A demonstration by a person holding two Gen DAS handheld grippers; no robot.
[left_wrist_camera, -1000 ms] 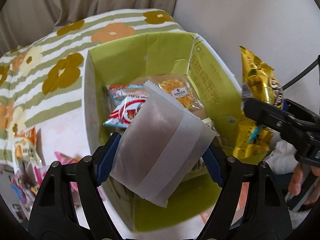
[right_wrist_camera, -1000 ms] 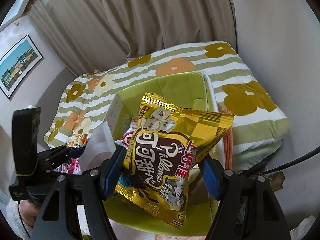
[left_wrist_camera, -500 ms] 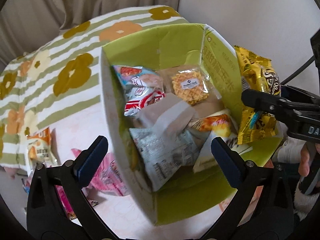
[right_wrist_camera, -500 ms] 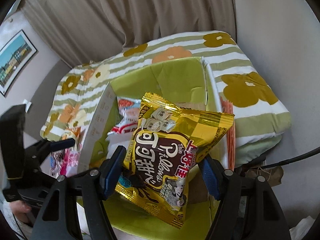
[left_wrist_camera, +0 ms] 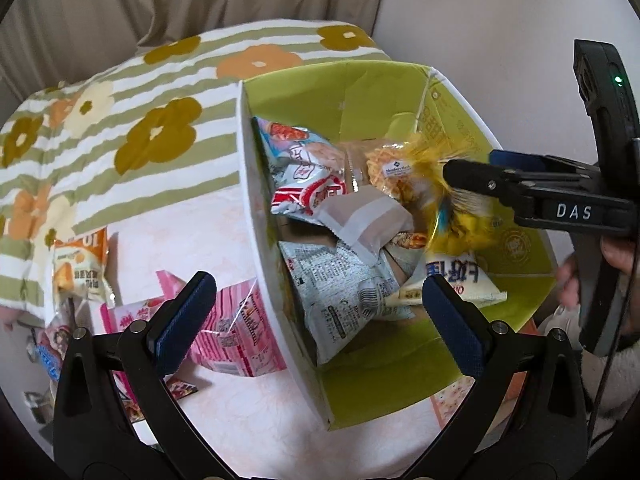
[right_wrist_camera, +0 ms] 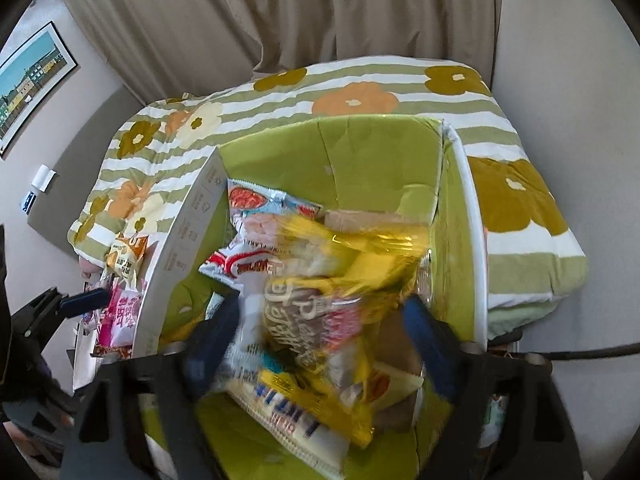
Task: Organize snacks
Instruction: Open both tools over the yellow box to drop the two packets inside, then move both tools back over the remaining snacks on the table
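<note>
right gripper [right_wrist_camera: 320, 320] spread, yellow packet [right_wrist_camera: 340, 280] between

Two wrist fisheyes, both looking down into the same green box.

The left wrist view looks forward and down between the left gripper [left_wrist_camera: 316, 300] fingers, close above the green box [left_wrist_camera: 360, 92] near its left wall, taking in the floor beside it. The right wrist view looks down from the box's near side, close and motion-blurred, toward the flowered quilt [right_wrist_camera: 360, 80] and curtain [right_wrist_camera: 320, 8]. Both share the box interior, the quilt, and the pink packets [left_wrist_camera: 236, 332] outside.
</note>
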